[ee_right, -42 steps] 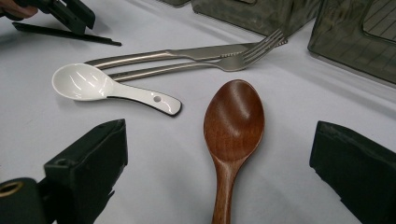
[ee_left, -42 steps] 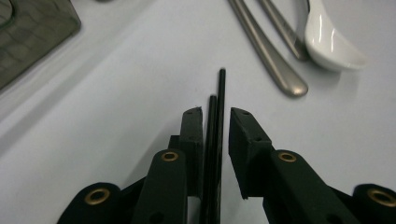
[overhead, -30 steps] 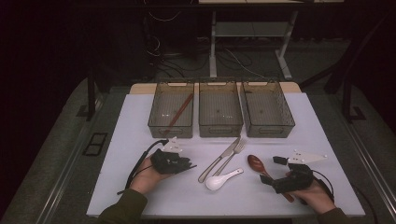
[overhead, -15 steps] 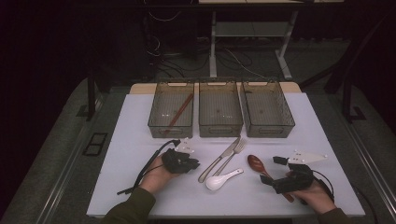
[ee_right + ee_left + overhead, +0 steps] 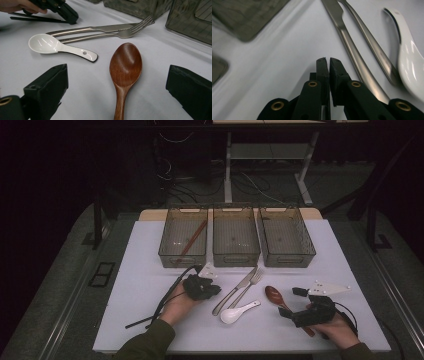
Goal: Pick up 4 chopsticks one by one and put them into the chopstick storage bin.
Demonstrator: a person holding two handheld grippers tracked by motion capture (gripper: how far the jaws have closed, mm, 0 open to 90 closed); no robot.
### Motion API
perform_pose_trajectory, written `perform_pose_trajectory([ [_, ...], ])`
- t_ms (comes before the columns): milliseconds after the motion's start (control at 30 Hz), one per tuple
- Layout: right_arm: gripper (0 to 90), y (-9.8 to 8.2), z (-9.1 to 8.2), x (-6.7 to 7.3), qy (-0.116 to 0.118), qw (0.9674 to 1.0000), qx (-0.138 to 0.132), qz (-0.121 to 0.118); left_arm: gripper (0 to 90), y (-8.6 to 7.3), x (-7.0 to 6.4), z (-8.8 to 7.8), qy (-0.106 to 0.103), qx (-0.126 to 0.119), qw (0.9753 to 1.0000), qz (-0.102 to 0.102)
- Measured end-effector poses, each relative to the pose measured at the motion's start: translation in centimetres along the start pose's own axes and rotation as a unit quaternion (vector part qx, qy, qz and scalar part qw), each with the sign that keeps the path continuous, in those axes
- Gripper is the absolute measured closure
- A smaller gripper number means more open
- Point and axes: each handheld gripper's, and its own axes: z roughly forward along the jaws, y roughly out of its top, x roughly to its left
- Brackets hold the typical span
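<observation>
Currently, status as seen from my side of the table:

Left gripper: my left gripper (image 5: 212, 290) rests low over the white table (image 5: 140, 270), just left of the cutlery group; its jaws have just been closing and now stand almost together with nothing between them, as the left gripper view (image 5: 329, 60) confirms.
Right gripper: my right gripper (image 5: 287, 312) sits at the near right of the table; its jaws stand wide apart and grip nothing.
Wooden spoon: the wooden spoon (image 5: 125, 65) lies flat on the table, bowl up, between my right gripper's open jaws without touching either; its handle runs back toward my right hand (image 5: 335, 327).
Knife: the knife (image 5: 352, 50) lies just right of my left jaw tips, apart from them.
Fork: the fork (image 5: 372, 47) lies alongside the knife, nearly parallel, on its far side from my left gripper.
White spoon: the white spoon (image 5: 235, 312) lies bowl up, near the knife and fork handles, between my two grippers.
Trays: three clear trays (image 5: 235, 257) stand side by side at the far edge.
Left tray content: a reddish stick (image 5: 192, 240) lies diagonally in it.
</observation>
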Motion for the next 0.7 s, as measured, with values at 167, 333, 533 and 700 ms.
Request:
perform_pose_trajectory([
  [167, 4.0, 0.0, -0.1, 0.0, 0.001, 1.0000, -0.001, -0.001, 85.1, 1.0, 0.2, 1.1, -0.002, -0.006, 0.9999, -0.011],
  [333, 4.0, 0.0, -0.1, 0.1, 0.002, 1.0000, -0.001, 0.000, 77.1, 1.1, 0.2, 0.8, -0.002, -0.008, 0.9999, -0.014],
  [533, 4.0, 0.0, -0.2, 0.0, 0.002, 1.0000, -0.002, 0.000, 70.5, 0.0, 0.3, -1.7, 0.000, -0.024, 0.9995, -0.019],
  [700, 4.0, 0.0, -0.2, 0.1, 0.002, 1.0000, -0.003, -0.001, 67.4, -1.6, 0.3, -4.1, 0.005, -0.028, 0.9993, -0.026],
])
